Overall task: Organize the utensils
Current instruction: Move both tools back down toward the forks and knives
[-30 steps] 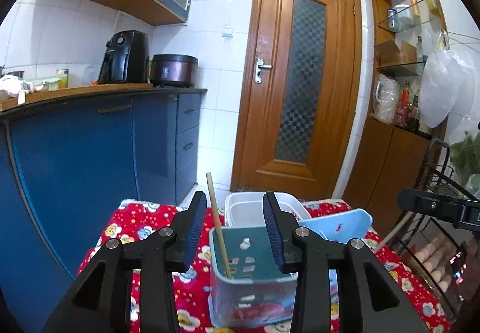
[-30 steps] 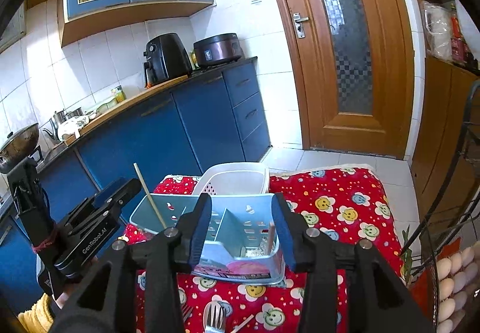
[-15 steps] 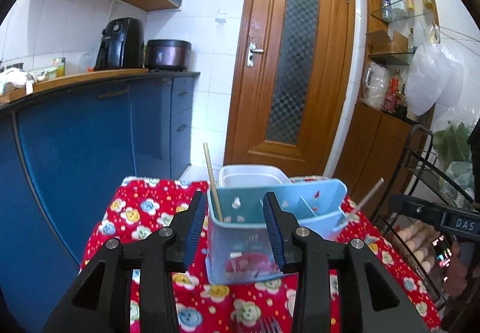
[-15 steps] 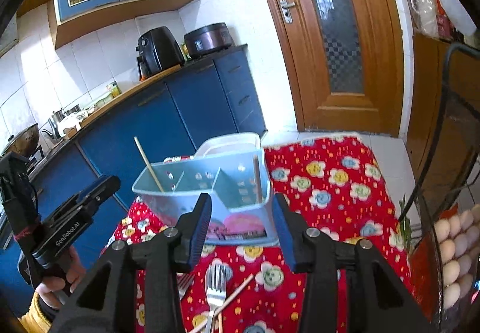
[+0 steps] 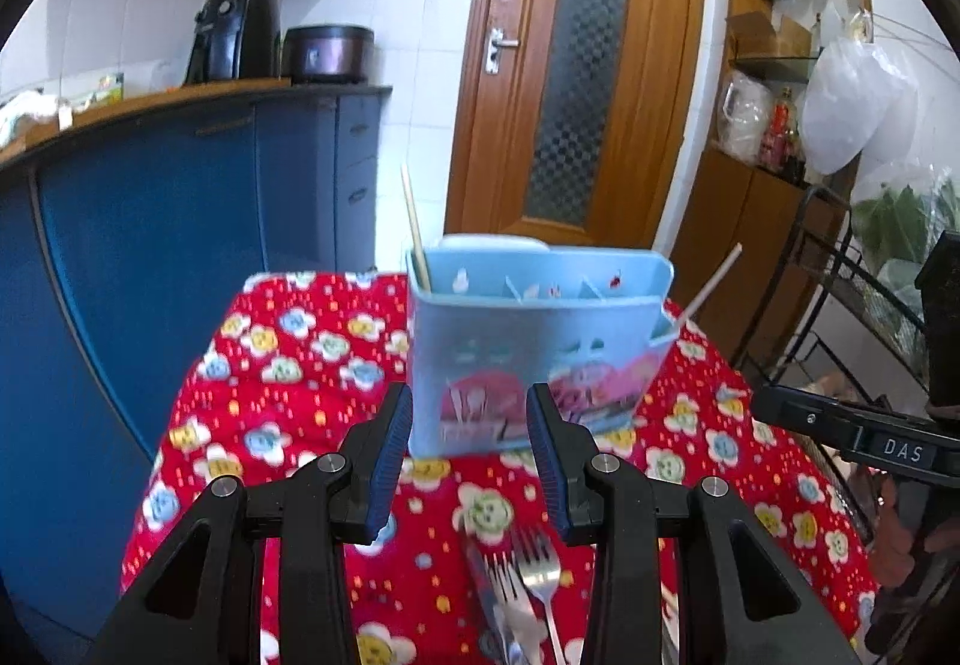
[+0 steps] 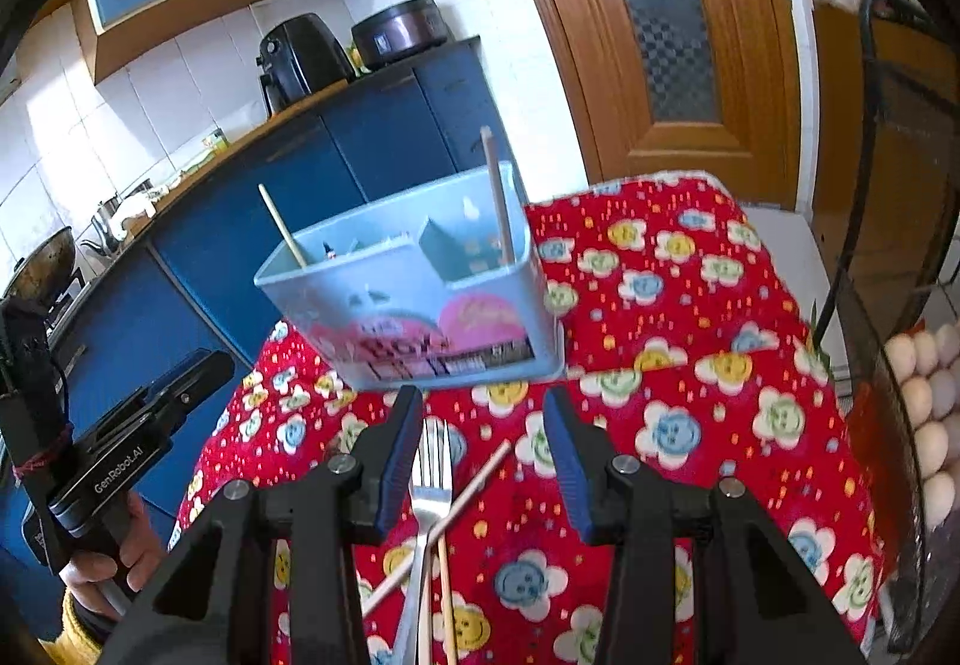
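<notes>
Right wrist view: both grippers (image 6: 480, 449) have dropped toward the forks (image 6: 433, 476), jaws empty and parted; the holder (image 6: 414, 293) awaits loading.

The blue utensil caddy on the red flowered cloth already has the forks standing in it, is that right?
Not quite. In the right wrist view the blue utensil caddy holds only chopsticks; the forks lie flat on the red flowered cloth in front of it.

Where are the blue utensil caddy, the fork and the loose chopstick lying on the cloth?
blue utensil caddy (image 6: 420, 299), right wrist view, front wall.
fork (image 6: 433, 455), right wrist view, tines.
loose chopstick (image 6: 480, 479), right wrist view, upper shaft.
</notes>
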`<state>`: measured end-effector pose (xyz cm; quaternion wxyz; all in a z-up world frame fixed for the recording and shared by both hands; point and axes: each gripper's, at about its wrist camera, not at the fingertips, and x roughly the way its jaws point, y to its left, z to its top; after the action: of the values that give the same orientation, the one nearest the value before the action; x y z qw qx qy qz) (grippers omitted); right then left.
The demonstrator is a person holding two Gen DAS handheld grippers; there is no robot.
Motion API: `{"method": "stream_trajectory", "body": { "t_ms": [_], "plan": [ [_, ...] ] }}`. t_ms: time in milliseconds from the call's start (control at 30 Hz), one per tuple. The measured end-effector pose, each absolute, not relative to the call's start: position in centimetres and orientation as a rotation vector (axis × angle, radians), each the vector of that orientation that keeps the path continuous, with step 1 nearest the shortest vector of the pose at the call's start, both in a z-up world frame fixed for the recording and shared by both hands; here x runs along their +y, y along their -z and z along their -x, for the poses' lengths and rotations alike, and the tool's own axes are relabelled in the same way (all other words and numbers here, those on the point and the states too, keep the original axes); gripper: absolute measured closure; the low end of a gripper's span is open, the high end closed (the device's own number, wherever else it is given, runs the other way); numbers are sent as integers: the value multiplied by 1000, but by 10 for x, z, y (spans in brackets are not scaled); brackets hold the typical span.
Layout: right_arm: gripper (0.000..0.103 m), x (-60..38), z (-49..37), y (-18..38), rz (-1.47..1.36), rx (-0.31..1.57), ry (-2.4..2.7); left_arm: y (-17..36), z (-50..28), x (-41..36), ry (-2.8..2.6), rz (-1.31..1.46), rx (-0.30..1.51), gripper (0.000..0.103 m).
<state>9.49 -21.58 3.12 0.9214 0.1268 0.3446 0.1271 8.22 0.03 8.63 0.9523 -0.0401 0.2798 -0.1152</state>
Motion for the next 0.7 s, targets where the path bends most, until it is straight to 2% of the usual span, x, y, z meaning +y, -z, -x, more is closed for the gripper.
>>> {"method": "stream_trajectory", "body": {
  "t_ms": [700],
  "plan": [
    [58,-221,-88,24,-332,841,-239,-18,-77,0,231,116,799,63]
  ]
}}
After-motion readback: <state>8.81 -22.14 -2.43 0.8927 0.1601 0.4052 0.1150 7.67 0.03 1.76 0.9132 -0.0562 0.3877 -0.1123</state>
